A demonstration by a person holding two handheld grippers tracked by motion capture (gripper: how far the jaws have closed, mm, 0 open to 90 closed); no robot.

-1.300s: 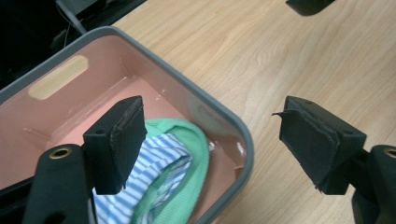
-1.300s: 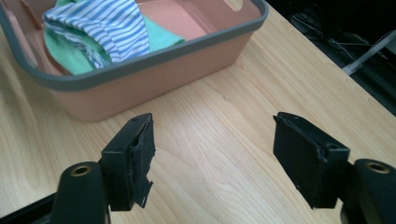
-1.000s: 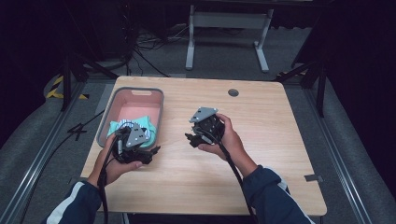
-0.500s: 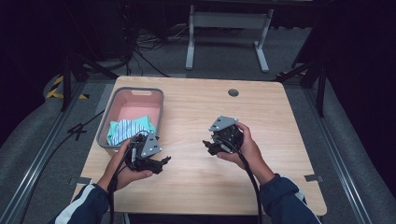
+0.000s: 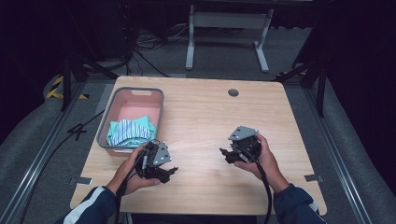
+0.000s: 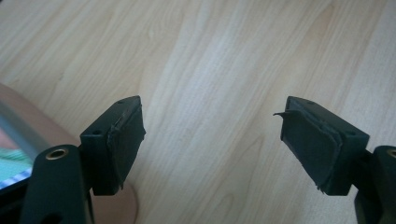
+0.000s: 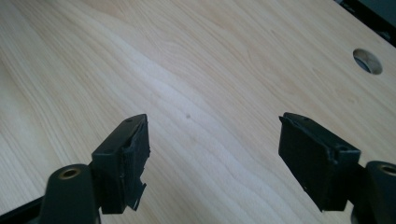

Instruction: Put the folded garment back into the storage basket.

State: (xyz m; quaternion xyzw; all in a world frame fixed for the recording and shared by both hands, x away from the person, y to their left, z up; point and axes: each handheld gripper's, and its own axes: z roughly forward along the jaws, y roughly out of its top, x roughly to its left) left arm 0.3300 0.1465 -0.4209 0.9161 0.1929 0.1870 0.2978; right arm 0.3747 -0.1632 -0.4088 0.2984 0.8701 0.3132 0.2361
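- Left gripper point(image 5: 172, 171): jaws apart, nothing between, over bare table point(image 5: 205, 116).
- Right gripper point(image 5: 224, 153): jaws apart, empty too.
- Cloth point(image 5: 130, 131) lies in bin point(image 5: 154, 89), just behind and left of my left gripper; long axis runs across the bin.
- Left hand is nearer; right is well apart.

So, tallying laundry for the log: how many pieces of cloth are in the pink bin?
1 visible: a teal striped cloth bunched at the near end of the bin; more could lie hidden beneath it.
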